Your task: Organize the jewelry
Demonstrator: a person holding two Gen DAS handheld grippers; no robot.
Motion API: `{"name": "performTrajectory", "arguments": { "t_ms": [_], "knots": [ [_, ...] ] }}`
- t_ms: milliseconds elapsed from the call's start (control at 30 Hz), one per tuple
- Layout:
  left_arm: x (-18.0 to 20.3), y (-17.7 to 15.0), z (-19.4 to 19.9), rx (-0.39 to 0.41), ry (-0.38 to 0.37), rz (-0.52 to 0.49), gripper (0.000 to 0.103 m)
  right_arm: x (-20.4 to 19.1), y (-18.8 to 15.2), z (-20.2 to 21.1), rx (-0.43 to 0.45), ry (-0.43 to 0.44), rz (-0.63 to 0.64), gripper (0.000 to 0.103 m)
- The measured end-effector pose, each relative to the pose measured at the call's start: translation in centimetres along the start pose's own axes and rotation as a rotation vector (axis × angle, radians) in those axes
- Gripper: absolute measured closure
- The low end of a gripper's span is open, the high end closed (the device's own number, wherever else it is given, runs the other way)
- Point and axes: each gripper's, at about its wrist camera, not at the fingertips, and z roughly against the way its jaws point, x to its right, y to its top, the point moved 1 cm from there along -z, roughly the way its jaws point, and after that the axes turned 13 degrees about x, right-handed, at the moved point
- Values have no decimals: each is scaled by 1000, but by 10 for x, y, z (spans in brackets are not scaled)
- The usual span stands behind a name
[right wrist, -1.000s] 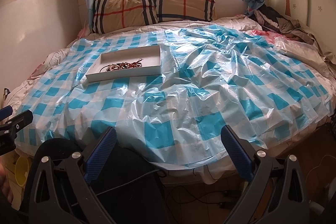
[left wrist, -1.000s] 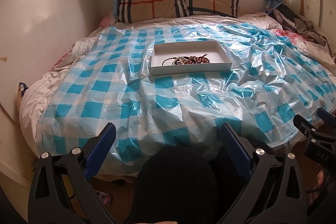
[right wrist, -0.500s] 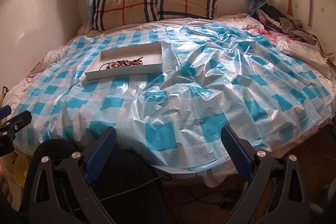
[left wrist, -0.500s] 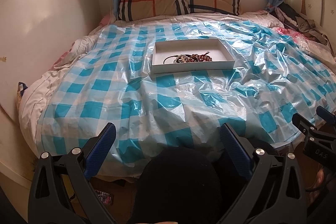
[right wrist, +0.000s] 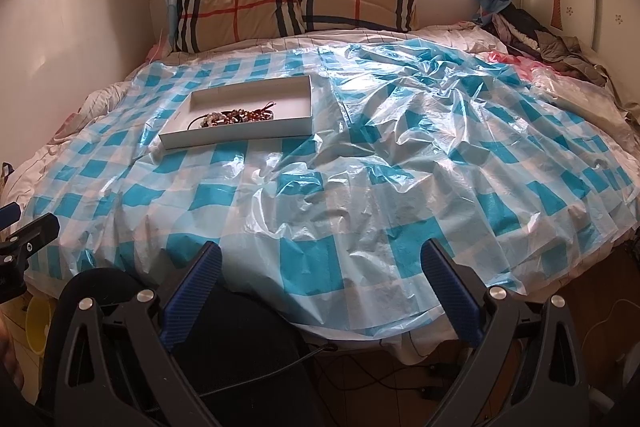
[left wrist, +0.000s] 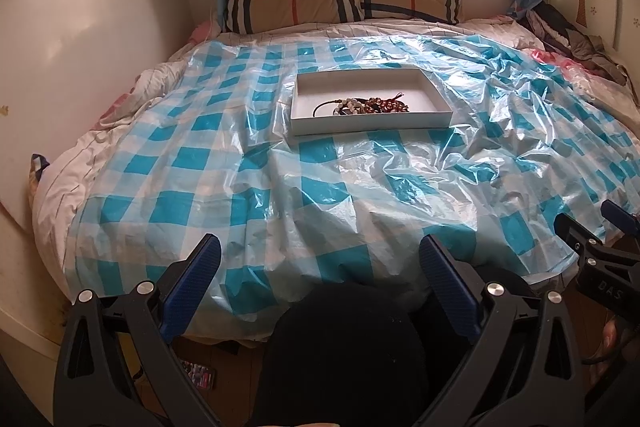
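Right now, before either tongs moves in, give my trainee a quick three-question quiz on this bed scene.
1. True or false: the beaded bracelets lie inside the white tray.
2. Which tongs hold jewelry: A) left tongs, B) right tongs, C) neither?
3. Fill in: the tray rests on a blue-and-white checked plastic ____.

Key: 1 true; 2 C, both are open and empty, short of the tray; 3 sheet.
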Motion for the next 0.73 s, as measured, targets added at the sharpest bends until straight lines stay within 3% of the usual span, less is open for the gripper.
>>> {"name": "performTrajectory", "arguments": {
  "t_ms": [367,500,733],
  "knots": [
    [3,2,-13,-13,-31,-10,8,-5,-9,1,-9,15,-12,8],
    [3,-1,-20,-54,-54,23,8,3,-3,-7,-11,17,-10,8],
    [7,-2,-13,-51,-20,-11,8,-7,-11,16,-6,14,-11,8]
  ]
}}
